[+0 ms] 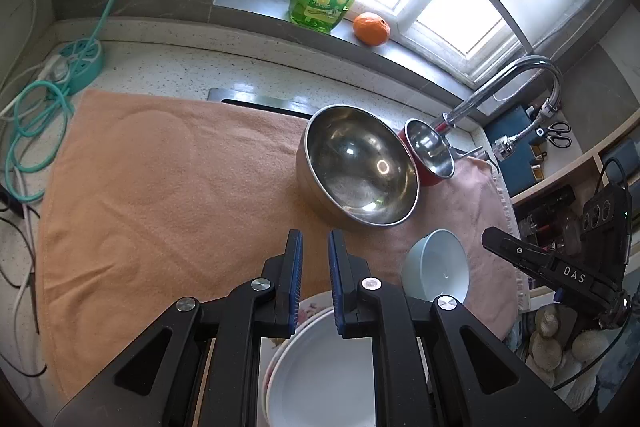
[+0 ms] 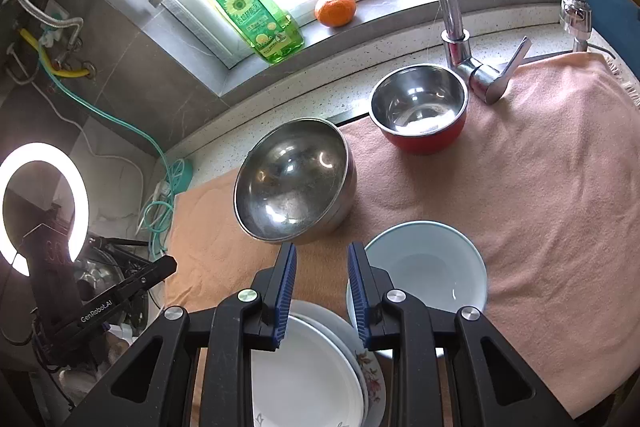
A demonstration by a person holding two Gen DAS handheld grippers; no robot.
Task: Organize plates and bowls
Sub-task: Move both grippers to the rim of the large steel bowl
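A large steel bowl (image 1: 357,167) (image 2: 294,181) sits on the orange towel (image 1: 168,195). Behind it stands a small red bowl with a steel inside (image 1: 430,151) (image 2: 420,109). A pale blue bowl (image 1: 438,267) (image 2: 426,267) sits near the front. A stack of white plates, the lowest one flowered (image 1: 320,367) (image 2: 308,371), lies under both grippers. My left gripper (image 1: 315,247) is open and empty above the plates. My right gripper (image 2: 322,259) is open and empty, between the plates and the blue bowl.
A chrome faucet (image 2: 450,7) (image 1: 520,75) rises behind the red bowl. A green soap bottle (image 2: 252,15) and an orange (image 2: 335,9) stand on the windowsill. A teal power strip with cables (image 1: 80,61) lies at the left. A ring light (image 2: 40,207) stands at far left.
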